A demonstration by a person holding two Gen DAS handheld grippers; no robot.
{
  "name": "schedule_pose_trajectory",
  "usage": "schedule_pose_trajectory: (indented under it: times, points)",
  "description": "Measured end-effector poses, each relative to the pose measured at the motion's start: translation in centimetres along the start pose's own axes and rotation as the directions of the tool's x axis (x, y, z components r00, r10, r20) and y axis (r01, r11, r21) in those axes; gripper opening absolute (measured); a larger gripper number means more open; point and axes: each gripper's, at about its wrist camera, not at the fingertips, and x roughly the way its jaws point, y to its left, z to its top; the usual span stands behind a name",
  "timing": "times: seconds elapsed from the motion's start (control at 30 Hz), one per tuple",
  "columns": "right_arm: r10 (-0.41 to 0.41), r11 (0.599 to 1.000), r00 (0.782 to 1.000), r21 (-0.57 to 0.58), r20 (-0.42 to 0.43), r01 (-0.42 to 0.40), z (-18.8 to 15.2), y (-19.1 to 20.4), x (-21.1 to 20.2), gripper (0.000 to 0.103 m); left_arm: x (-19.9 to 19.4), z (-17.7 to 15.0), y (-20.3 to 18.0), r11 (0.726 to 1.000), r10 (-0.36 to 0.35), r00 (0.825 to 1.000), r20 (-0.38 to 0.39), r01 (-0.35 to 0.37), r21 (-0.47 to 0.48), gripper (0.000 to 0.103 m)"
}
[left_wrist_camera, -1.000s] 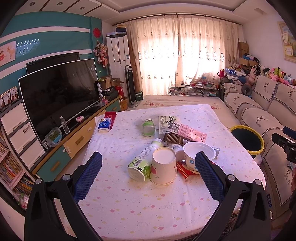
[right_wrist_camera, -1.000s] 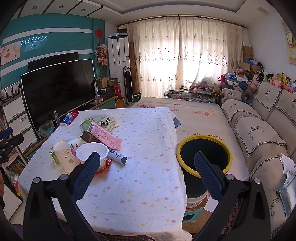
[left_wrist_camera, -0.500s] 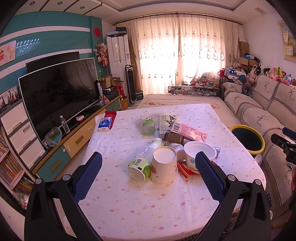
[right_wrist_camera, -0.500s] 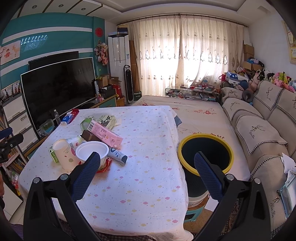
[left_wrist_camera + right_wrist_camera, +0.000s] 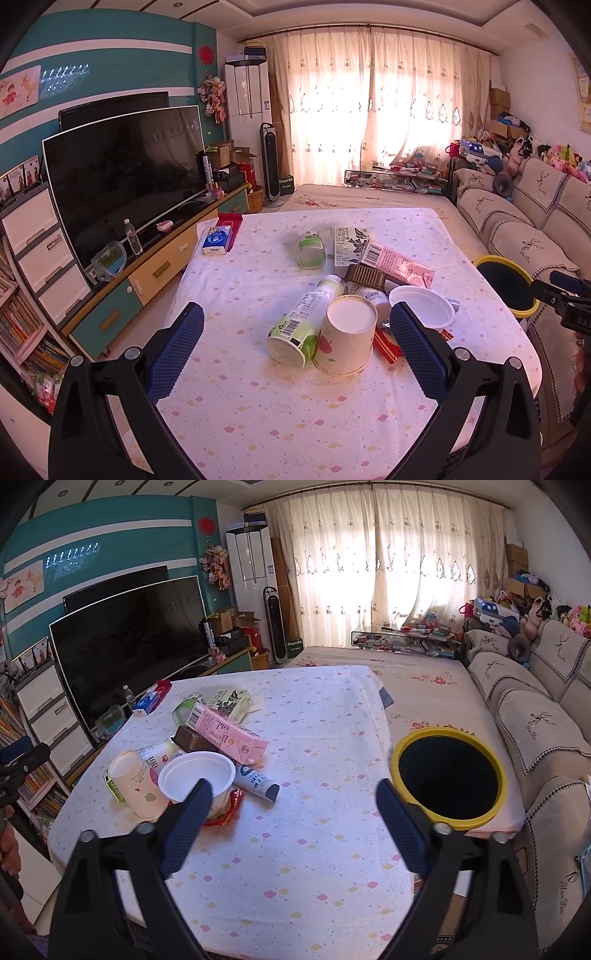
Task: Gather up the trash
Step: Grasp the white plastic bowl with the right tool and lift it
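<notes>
A heap of trash lies on the clothed table: an upturned paper cup, a green-labelled bottle on its side, a white bowl, a pink carton, a brown wrapper and a red wrapper. My left gripper stands open, short of the cup and bottle, nothing between its fingers. My right gripper hovers over bare cloth to the right of the bowl and a tube; its jaws are closing on nothing. A yellow-rimmed bin stands beside the table.
A tissue box, a small green jar and a green-and-white carton lie further back on the table. A TV on a low cabinet lines the left. A sofa runs along the right, behind the bin.
Both grippers have come closer to the trash pile, which looks larger. The right gripper's fingers stand closer together than before. Nothing on the table has moved.
</notes>
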Motion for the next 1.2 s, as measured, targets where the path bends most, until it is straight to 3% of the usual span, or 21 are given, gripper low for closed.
schedule_pose_trajectory:
  times: [0.07, 0.13, 0.27, 0.5, 0.93, 1.0, 1.07, 1.2]
  points:
    - [0.036, 0.999, 0.999, -0.014, -0.029, -0.036, 0.6, 0.8, 1.4, 0.046, 0.9, 0.0, 0.5, 1.000, -0.002, 1.000, -0.008, 0.002, -0.014, 0.099]
    - [0.085, 0.996, 0.994, -0.031, -0.074, -0.088, 1.2, 2.0, 3.1, 0.031, 1.8, 0.0, 0.9, 1.000, 0.000, 1.000, -0.016, 0.000, -0.022, 0.099]
    - [0.144, 0.985, 0.976, -0.069, -0.162, -0.157, 1.9, 4.8, 6.6, 0.019, 3.4, 0.1, 1.2, 1.000, 0.005, 1.000, -0.031, -0.006, -0.017, 0.099]
    - [0.106, 0.992, 0.964, -0.044, -0.246, -0.120, 1.9, 5.5, 11.4, 0.019, 5.2, -0.1, 1.5, 1.000, 0.009, 0.999, -0.036, -0.010, -0.013, 0.099]
    - [0.175, 0.984, 0.921, 0.021, -0.348, -0.179, 1.0, 5.4, 15.4, 0.020, 7.6, -0.7, 1.1, 1.000, -0.012, 0.998, -0.066, 0.011, -0.015, 0.099]
    - [0.185, 0.982, 0.919, 0.032, -0.348, -0.186, 0.8, 5.4, 15.8, 0.018, 7.7, -0.7, 1.0, 1.000, -0.017, 0.998, -0.065, 0.016, -0.015, 0.099]
    - [0.200, 0.979, 0.918, 0.040, -0.341, -0.198, 0.8, 5.4, 15.8, 0.009, 7.6, -0.8, 0.9, 1.000, -0.017, 0.998, -0.062, 0.017, -0.013, 0.099]
    - [0.217, 0.976, 0.928, 0.043, -0.302, -0.214, 1.1, 5.4, 14.7, 0.007, 7.3, -0.8, 0.9, 1.000, -0.015, 0.998, -0.058, 0.015, -0.015, 0.099]
